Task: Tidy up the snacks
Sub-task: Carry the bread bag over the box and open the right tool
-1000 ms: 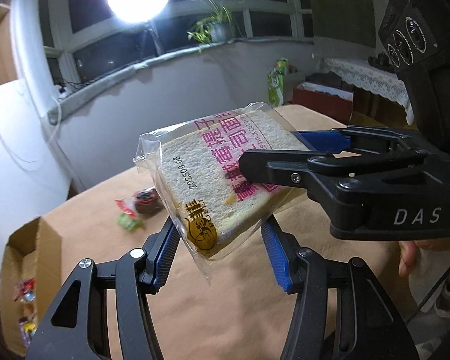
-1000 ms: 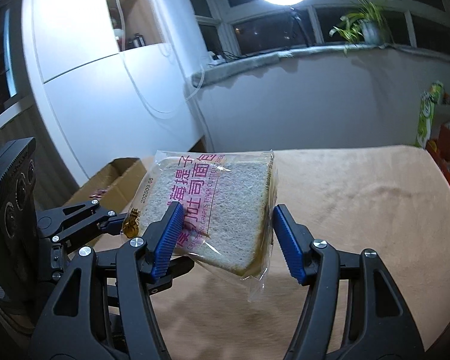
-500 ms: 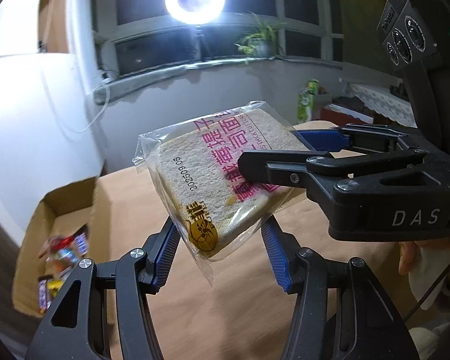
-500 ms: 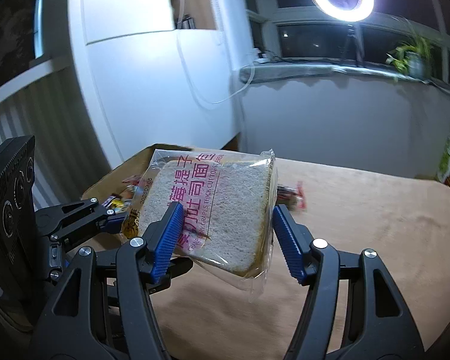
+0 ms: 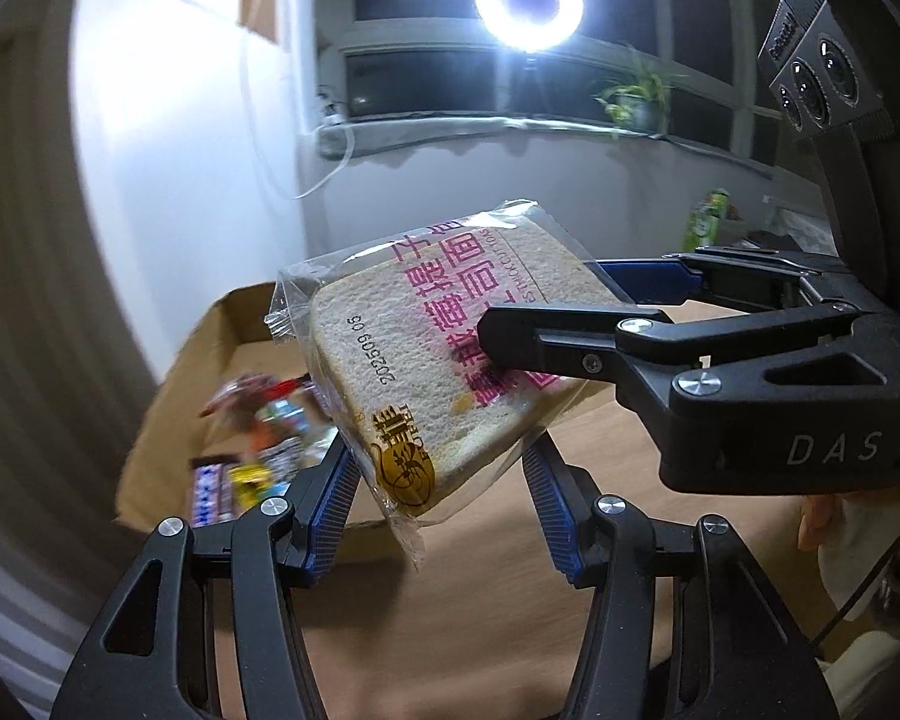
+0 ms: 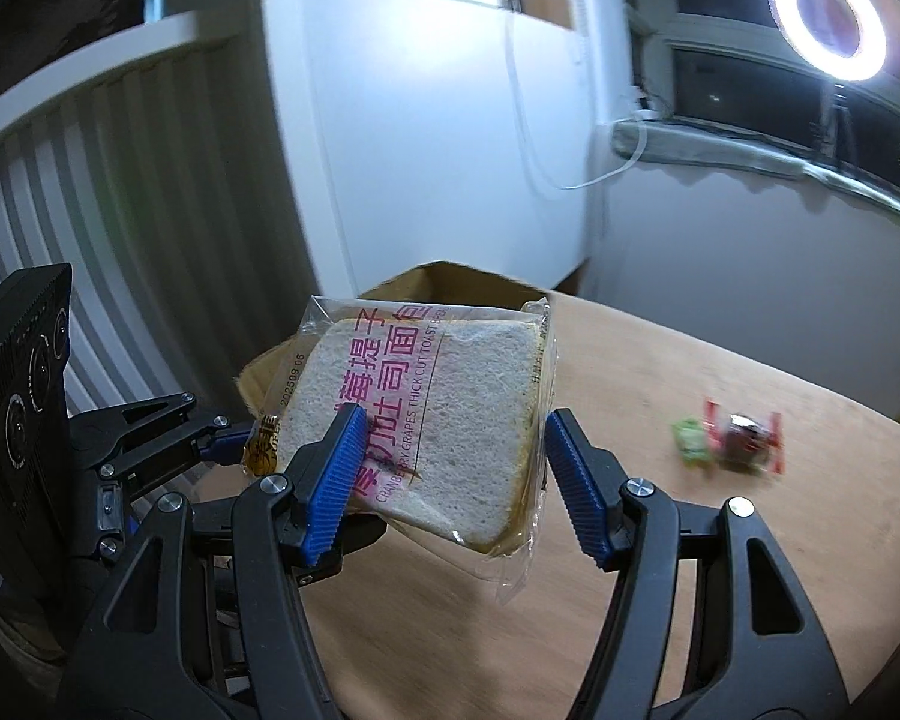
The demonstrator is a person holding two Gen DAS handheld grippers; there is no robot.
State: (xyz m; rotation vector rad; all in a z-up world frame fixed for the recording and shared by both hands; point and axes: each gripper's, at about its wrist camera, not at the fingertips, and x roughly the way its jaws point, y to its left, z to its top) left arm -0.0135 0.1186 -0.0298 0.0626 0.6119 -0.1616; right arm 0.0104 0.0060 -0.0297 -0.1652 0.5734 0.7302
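Note:
A clear packet of thick-cut toast bread (image 5: 444, 360) with pink lettering hangs in the air, also in the right wrist view (image 6: 432, 420). My left gripper (image 5: 444, 498) has its blue pads on the packet's lower end. My right gripper (image 6: 450, 474) grips the other end, and its black fingers (image 5: 570, 342) cross the packet from the right in the left wrist view. Both are shut on the packet. An open cardboard box (image 5: 168, 438) holding several wrapped snacks (image 5: 252, 438) lies below and to the left; its rim (image 6: 450, 282) shows behind the packet.
The brown table (image 6: 660, 600) runs under both grippers. Two small wrapped candies (image 6: 732, 435) lie on it to the right. A white cabinet (image 6: 420, 150) and a ring light (image 5: 528, 3) stand behind. The person's hand (image 5: 834, 528) is at the right edge.
Both grippers have swung left together with the bread packet. The cardboard box has come from the far left to just beneath and behind the packet. The grip is unchanged.

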